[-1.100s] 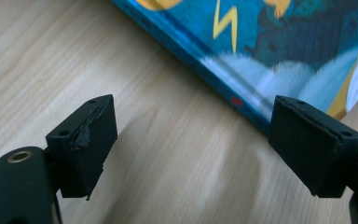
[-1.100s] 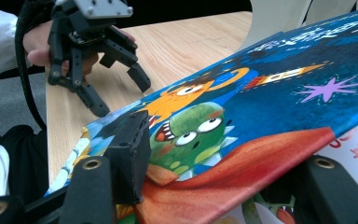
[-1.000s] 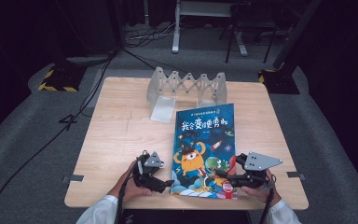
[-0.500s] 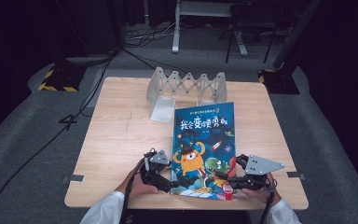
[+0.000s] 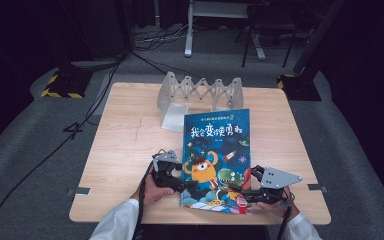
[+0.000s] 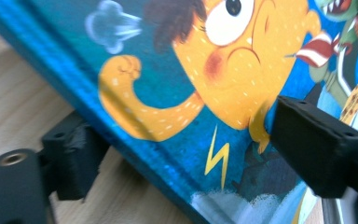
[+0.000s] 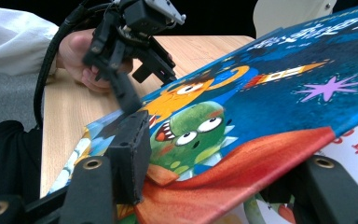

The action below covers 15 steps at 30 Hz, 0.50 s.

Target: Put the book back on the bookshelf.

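A blue picture book [image 5: 215, 150] with an orange monster on its cover lies on the wooden table [image 5: 125, 150]. My left gripper [image 5: 192, 189] is at the book's lower left edge. In the left gripper view [image 6: 186, 140] one pad lies on the cover and the other is tucked against the spine edge [image 6: 135, 154]; the jaws have just been closing with that edge between them. My right gripper [image 5: 237, 192] holds the cover's lower right corner raised. In the right gripper view [image 7: 228, 172] one pad sits on the cover [image 7: 261, 116], the other beneath it, above a white page [image 7: 354, 144].
A grey accordion-fold stand [image 5: 200, 92] stands at the back of the table, with a white sheet [image 5: 175, 117] in front of it. Bare wood lies left of the book. Cables run across the dark floor [image 5: 55, 145] beyond the table's left edge.
My left gripper has slid right across the table to the book's left edge and now straddles it. The right gripper has kept its place at the lifted corner.
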Motion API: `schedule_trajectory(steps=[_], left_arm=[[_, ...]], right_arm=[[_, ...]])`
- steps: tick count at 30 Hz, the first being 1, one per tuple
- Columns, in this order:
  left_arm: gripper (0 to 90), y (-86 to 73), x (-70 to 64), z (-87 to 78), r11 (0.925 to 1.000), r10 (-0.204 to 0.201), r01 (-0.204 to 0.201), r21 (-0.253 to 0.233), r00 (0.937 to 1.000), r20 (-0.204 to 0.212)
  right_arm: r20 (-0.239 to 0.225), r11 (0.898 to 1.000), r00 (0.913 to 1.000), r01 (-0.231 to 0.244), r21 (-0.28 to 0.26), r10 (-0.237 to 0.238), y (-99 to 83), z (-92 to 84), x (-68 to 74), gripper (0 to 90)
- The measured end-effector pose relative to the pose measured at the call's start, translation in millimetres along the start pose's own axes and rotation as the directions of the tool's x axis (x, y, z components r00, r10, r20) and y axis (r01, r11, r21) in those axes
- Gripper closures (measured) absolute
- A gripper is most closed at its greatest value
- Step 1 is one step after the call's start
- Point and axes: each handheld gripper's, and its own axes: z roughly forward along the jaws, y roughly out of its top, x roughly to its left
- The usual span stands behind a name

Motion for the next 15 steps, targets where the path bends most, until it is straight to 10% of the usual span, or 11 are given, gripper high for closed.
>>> schedule_trajectory(steps=[7,15], left_arm=[[20.6,1.7,-4.5,-12.7,0.9975,-0.005,0.004,-0.071,0.9999,-0.014],[25.6,4.0,-22.5,-26.0,0.9898,0.084,-0.090,-0.110,0.9943,-0.066]], right_arm=[[-0.012,1.000,0.9998,-0.016,0.011,0.016,-7.6,2.1,-4.3,47.7],[-0.004,1.000,0.9999,-0.015,0.022,0.015,-13.0,-2.0,-5.7,49.8]])
